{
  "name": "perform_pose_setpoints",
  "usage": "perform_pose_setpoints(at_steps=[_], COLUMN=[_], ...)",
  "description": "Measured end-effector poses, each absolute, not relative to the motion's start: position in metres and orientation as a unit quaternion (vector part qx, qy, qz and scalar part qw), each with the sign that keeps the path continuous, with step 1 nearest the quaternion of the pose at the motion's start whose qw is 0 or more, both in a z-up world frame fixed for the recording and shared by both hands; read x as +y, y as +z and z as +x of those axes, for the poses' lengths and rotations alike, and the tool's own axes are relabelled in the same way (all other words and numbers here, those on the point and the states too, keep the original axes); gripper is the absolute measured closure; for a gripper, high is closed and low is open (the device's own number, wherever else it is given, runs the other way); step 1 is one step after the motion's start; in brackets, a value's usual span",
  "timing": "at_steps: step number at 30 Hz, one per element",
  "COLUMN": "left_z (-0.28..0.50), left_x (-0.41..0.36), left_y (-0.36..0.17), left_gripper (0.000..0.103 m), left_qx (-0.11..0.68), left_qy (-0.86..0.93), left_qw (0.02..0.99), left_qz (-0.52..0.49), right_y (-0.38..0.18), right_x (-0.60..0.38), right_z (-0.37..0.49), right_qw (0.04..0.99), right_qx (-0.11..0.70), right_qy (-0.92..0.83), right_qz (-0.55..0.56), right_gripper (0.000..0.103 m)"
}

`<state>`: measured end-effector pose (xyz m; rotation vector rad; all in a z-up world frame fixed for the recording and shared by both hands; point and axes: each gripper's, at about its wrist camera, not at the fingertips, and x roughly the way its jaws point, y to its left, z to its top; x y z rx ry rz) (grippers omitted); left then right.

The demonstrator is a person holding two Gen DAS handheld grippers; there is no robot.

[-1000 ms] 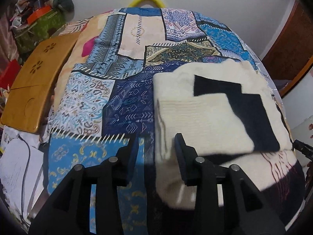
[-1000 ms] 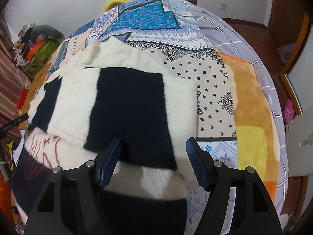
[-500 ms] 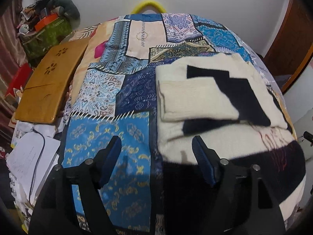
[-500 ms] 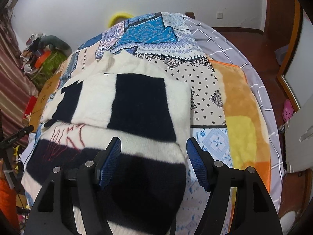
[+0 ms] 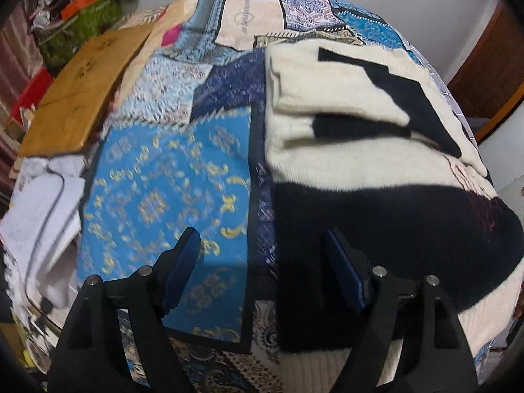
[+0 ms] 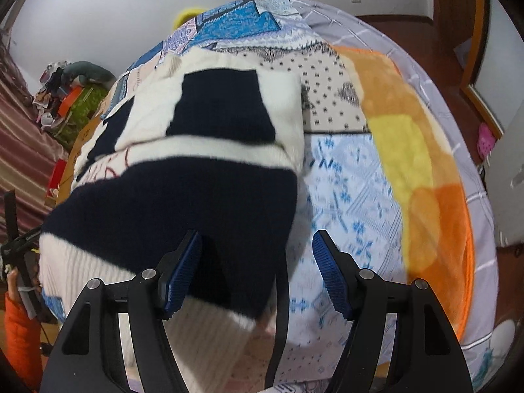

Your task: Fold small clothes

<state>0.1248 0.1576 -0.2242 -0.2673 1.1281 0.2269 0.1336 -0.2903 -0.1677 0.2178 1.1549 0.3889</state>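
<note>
A cream-and-navy sweater (image 5: 344, 150), sleeves folded in, lies on a patchwork bed (image 5: 157, 196). Left gripper (image 5: 262, 262), jaws just widened, and right gripper (image 6: 257, 262) both gape, holding nothing.

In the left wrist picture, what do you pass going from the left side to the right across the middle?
White papers → blue and gold patch of the bedspread → black and cream sweater.

A patchwork-covered bed (image 5: 163, 203) carries a cream-and-navy sweater (image 5: 360, 150)
</note>
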Motion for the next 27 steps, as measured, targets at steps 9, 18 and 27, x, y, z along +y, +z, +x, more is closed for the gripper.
perform_pose_setpoints(at_steps=[9,18,27], left_z=[0.125,0.129,0.148], left_x=[0.159,0.151,0.135], left_y=[-0.226,-0.222,-0.19], left_gripper=[0.025,0.049,0.095], left_qx=[0.535,0.532,0.498], left_qy=[0.073,0.009,0.009], left_qw=[0.822,0.812,0.849], left_qz=[-0.182,-0.241,-0.176], right_y=[-0.172,-0.166,-0.138], right_x=[-0.287,-0.271,-0.259], right_z=[0.135,0.14,0.154], right_qw=[0.803,0.811,0.844], right_qx=[0.539,0.524,0.475], right_qy=[0.21,0.227,0.231], right_qz=[0.145,0.124,0.089], right_gripper=[0.055,0.091,0.095])
